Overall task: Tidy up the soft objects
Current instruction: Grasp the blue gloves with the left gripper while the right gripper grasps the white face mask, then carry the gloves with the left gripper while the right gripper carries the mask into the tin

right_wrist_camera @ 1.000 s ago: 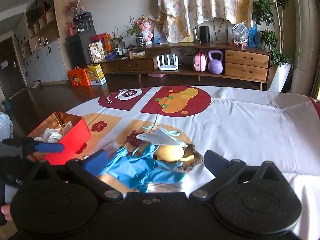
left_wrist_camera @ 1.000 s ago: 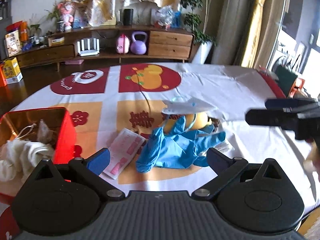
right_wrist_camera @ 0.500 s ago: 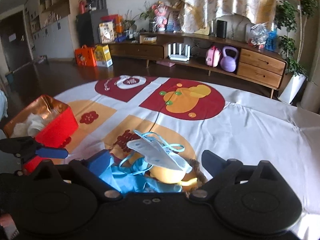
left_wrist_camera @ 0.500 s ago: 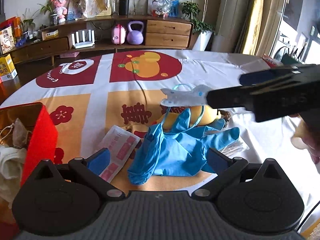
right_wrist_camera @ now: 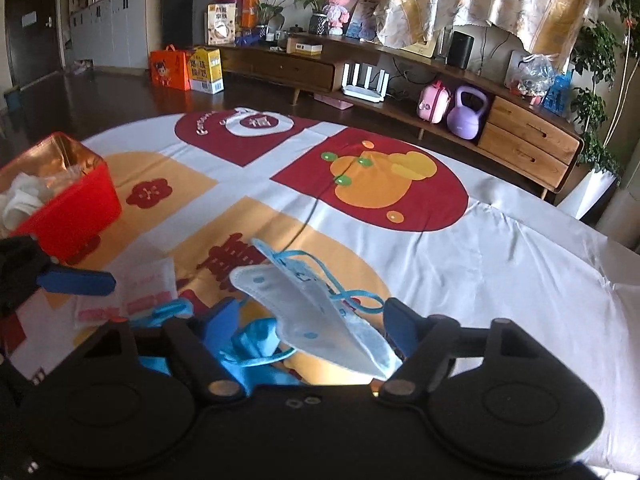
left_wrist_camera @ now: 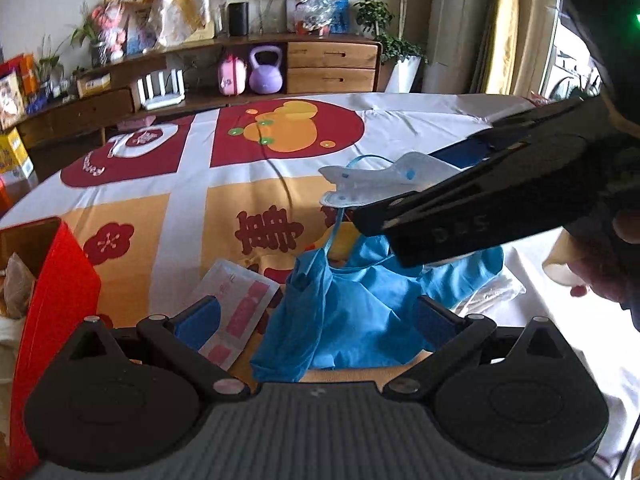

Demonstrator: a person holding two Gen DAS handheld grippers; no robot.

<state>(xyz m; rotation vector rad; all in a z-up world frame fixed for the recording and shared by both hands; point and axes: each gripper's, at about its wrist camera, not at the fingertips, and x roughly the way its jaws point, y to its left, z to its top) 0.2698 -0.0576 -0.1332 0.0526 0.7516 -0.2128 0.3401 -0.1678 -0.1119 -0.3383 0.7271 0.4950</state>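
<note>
Since the earlier frames the right gripper (right_wrist_camera: 312,320) has come in over the pile, and its jaws have just been closing with the one white face mask (right_wrist_camera: 316,312) between them, pads not yet pressing it. The mask sits atop one pile of blue gloves (left_wrist_camera: 360,304); one pink-printed packet (left_wrist_camera: 240,312) lies at their 9 o'clock. The left gripper (left_wrist_camera: 316,316) hangs released, nearer the gloves than before. One red box (right_wrist_camera: 76,204) stands at 9 o'clock on the tablecloth (right_wrist_camera: 500,248).
</note>
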